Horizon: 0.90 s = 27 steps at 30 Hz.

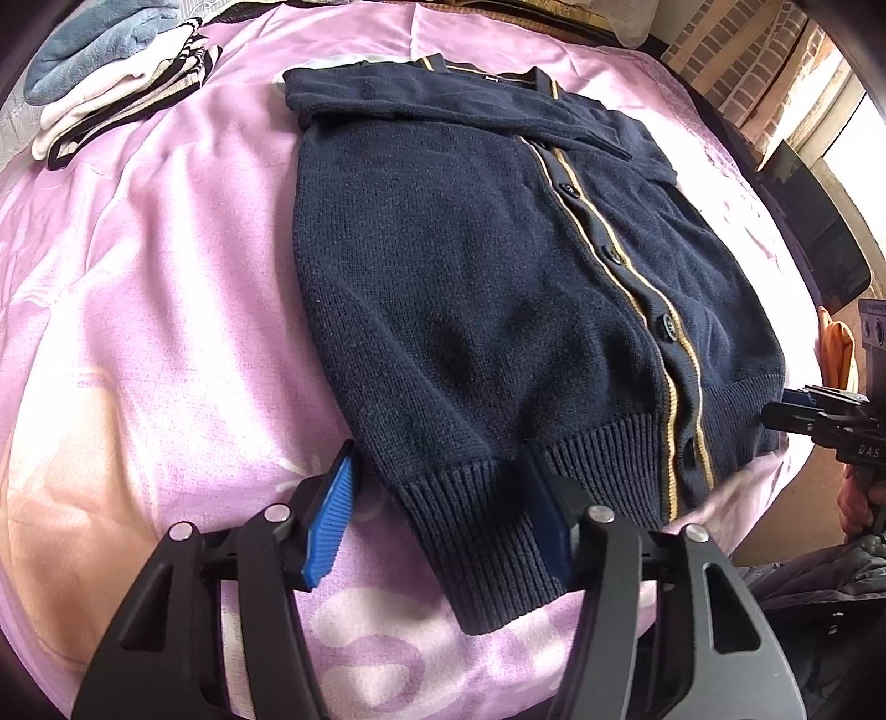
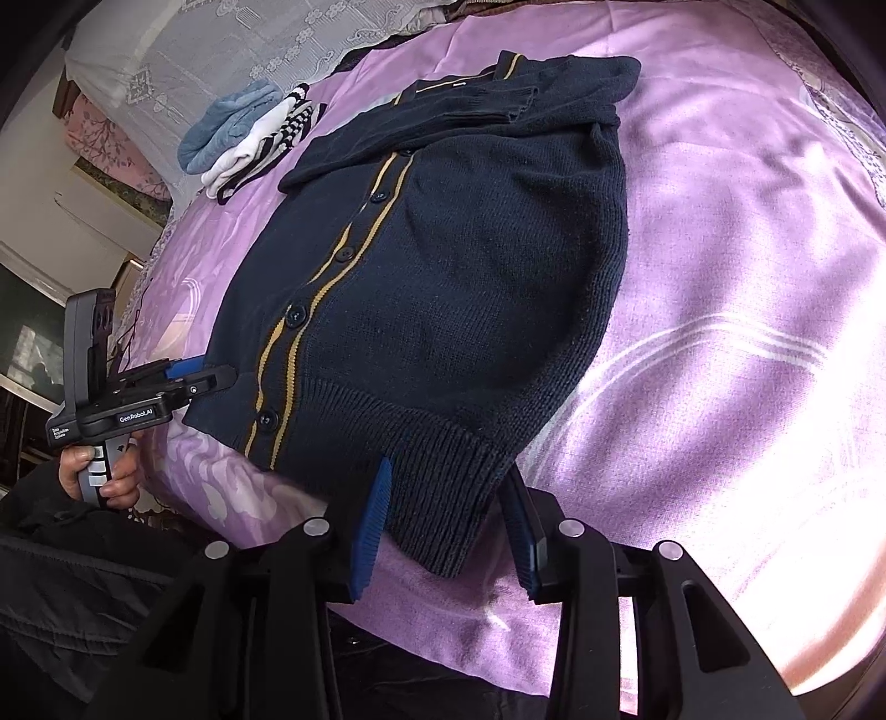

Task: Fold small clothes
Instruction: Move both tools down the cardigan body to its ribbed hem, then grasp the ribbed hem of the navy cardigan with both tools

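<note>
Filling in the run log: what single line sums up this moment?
navy knit cardigan flat on lilac bedsheet, sleeves folded | left tool open astride hem corner | right tool open astride other hem corner

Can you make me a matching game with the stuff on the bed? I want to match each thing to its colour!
Things:
1. cardigan
2. bedspread
3. fluffy towel
4. stripes down the cardigan front

Colours:
A. light blue
B. tan yellow
C. navy
D. pink-purple

Pairs: 1-C, 2-D, 3-A, 4-B
</note>
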Motion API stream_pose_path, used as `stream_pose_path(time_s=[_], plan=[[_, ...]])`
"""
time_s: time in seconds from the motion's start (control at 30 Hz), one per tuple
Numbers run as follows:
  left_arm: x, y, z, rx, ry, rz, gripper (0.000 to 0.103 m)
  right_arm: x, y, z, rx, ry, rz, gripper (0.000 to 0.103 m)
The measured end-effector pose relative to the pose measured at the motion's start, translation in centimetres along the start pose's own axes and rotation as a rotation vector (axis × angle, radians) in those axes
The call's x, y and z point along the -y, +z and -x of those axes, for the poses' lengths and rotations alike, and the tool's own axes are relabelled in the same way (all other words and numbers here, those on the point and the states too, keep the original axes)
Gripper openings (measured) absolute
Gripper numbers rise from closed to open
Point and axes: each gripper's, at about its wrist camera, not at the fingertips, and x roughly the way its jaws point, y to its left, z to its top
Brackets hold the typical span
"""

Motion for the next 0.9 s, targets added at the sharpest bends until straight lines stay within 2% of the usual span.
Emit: stream_pose_path(time_s=[0.07, 0.1, 0.17, 0.3, 0.4, 0.47, 0.53, 0.6, 0.63, 0.67, 0.77, 0.9], plan=[[0.1, 0.0, -0.1, -0.004, -0.014, 0.001, 0.049, 0.1, -0.2, 0.1, 0.001, 0.005, -0.005, 0.027], [0.0, 0.0, -0.1, -0.007, -0.024, 0.004, 0.048, 0.2, -0.2, 0.2, 0.006, 0.007, -0.012, 0.013], [-0.1, 0.0, -0.1, -0.013, -0.045, 0.006, 0.04, 0.4, -0.3, 0.4, 0.018, 0.018, -0.023, 0.01], [-0.2, 0.0, -0.2, -0.021, -0.063, 0.011, 0.039, 0.1, -0.2, 0.5, 0.016, 0.011, -0.011, 0.009], [-0.3, 0.0, -0.4, -0.035, -0.075, 0.006, 0.047, 0.8, -0.2, 0.1, 0.0, 0.024, -0.049, 0.015], [-0.2, -0.2, -0.6, -0.046, -0.101, 0.002, 0.064, 1.2, -0.2, 0.0, -0.003, 0.034, -0.075, 0.017], [0.3, -0.4, -0.5, -0.041, -0.096, -0.023, 0.064, 1.4, -0.1, 0.0, -0.001, 0.044, -0.085, 0.014], [0.3, -0.5, -0.2, -0.032, -0.114, -0.03, 0.046, 1.0, -0.1, 0.2, 0.008, 0.053, -0.072, 0.008], [0.2, -0.5, -0.1, -0.03, -0.122, -0.024, 0.032, 0.8, 0.0, 0.4, 0.015, 0.048, -0.06, 0.008], [0.0, -0.4, 0.0, -0.028, -0.14, -0.011, 0.024, 0.7, 0.0, 0.5, 0.019, 0.044, -0.051, 0.008], [-0.6, -0.3, 0.6, -0.008, -0.174, 0.015, 0.012, 0.7, 0.1, 0.9, 0.027, 0.045, -0.043, 0.007], [-0.6, 0.2, 1.8, 0.028, -0.179, 0.022, 0.009, 0.6, 0.6, 1.8, 0.05, 0.062, -0.039, 0.007]])
